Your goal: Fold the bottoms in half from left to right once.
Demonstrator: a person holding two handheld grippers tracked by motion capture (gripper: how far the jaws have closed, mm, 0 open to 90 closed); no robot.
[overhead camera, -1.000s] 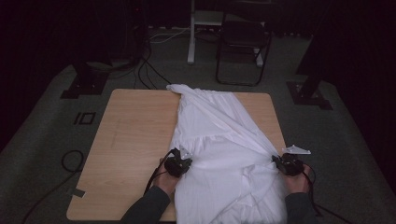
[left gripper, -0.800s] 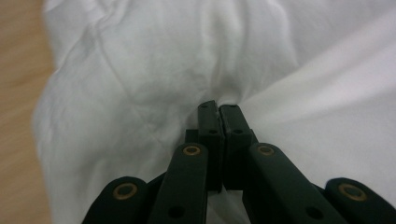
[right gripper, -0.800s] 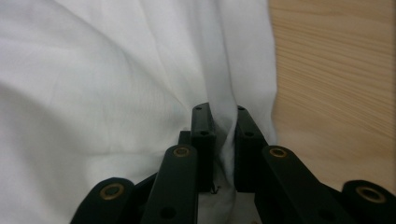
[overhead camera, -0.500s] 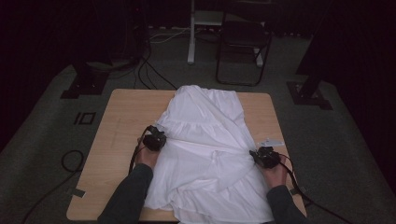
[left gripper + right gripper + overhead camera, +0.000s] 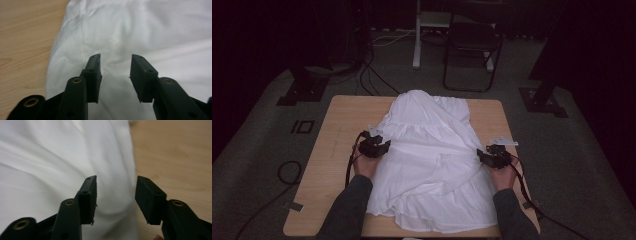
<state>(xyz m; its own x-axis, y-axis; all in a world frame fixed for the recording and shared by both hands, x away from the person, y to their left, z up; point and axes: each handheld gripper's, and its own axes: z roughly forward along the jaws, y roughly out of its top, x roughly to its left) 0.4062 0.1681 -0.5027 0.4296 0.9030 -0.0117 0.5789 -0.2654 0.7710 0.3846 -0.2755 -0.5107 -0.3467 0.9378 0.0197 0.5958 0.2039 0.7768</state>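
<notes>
Counter (image 5: 332, 150): wooden, carries the work.
Dress (image 5: 432, 160): white, lies spread down the counter's middle, hem nearest; laying-out looks done, folding remains.
Left hand-held gripper (image 5: 374, 147), right hand-held gripper (image 5: 494, 156): at the dress's edges, jaws just parted, gripping nothing.

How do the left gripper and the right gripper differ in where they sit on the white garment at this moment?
The left gripper sits at the white garment's left edge, farther up the table; the right gripper sits at its right edge, nearer the person. The left gripper's jaws frame cloth alone; the right gripper's jaws straddle the cloth's edge, with bare wood past one jaw. Both have just been opening, with nothing pinched.
</notes>
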